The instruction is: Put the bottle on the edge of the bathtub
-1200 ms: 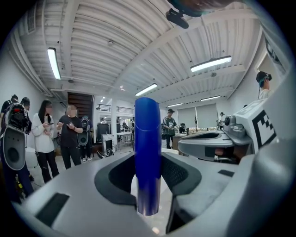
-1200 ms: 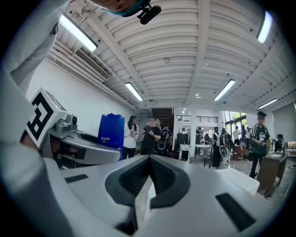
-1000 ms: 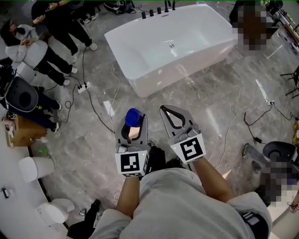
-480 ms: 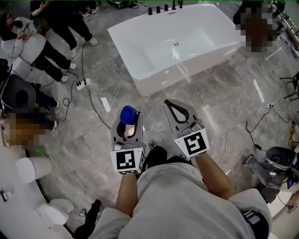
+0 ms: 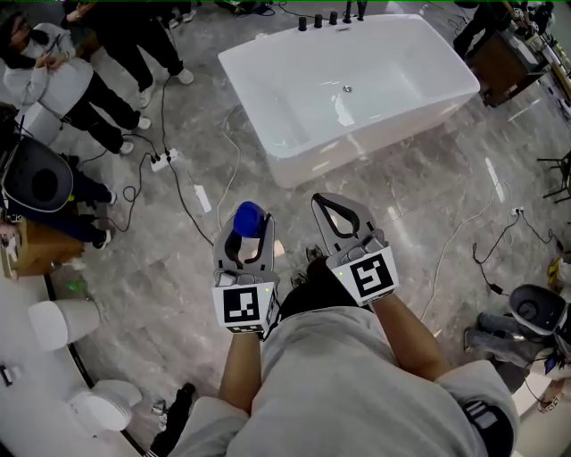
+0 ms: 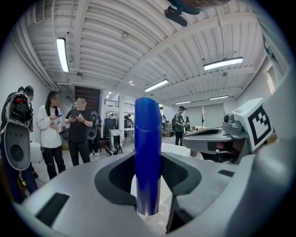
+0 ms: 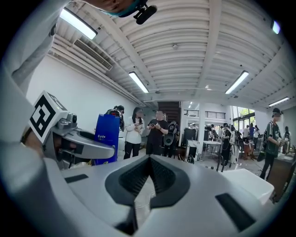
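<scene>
A blue bottle [image 5: 248, 217] stands upright between the jaws of my left gripper [image 5: 244, 230], which is shut on it. In the left gripper view the bottle [image 6: 147, 152] rises from between the dark pads. My right gripper [image 5: 332, 202] is level with it on the right, shut with nothing in it; its view shows the bottle [image 7: 107, 137] off to the left. The white bathtub [image 5: 379, 134] stands on the grey marble floor ahead of both grippers, some way off. Its pale edge [image 7: 249, 183] shows at the right of the right gripper view.
Black taps [image 5: 330, 18] line the tub's far end. Cables and a power strip [image 5: 161, 162] lie on the floor left of the tub. People [image 5: 53, 80] stand at the far left. White toilets [image 5: 62, 323] sit at the lower left, a dark bin [image 5: 535, 308] at the right.
The bathtub has come lower and nearer in the head view as I move toward it. Both grippers keep their pose, the left still gripping the bottle.
</scene>
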Demonstrator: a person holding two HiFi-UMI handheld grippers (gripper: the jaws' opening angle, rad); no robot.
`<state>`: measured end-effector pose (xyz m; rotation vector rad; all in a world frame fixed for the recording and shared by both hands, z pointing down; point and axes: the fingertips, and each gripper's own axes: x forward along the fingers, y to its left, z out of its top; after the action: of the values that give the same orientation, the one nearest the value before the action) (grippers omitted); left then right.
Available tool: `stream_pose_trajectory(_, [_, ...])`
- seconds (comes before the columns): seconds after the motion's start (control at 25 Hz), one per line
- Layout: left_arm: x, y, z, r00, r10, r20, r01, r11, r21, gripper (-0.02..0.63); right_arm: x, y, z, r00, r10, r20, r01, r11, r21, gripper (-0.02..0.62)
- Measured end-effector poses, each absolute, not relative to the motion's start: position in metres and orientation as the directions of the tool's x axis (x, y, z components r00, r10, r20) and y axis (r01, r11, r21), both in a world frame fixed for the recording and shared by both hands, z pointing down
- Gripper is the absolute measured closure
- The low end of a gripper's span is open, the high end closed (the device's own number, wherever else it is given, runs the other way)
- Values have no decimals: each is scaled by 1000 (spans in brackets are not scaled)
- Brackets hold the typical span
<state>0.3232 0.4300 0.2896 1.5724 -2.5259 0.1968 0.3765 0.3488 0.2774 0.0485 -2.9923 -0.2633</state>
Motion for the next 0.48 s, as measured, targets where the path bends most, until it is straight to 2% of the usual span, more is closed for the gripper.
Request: stream_pose_trajectory(0.48, [227,410,303,-491,-836,246,-866,498,-39,436,267,321,292,-990,41,132,61,987,146,589])
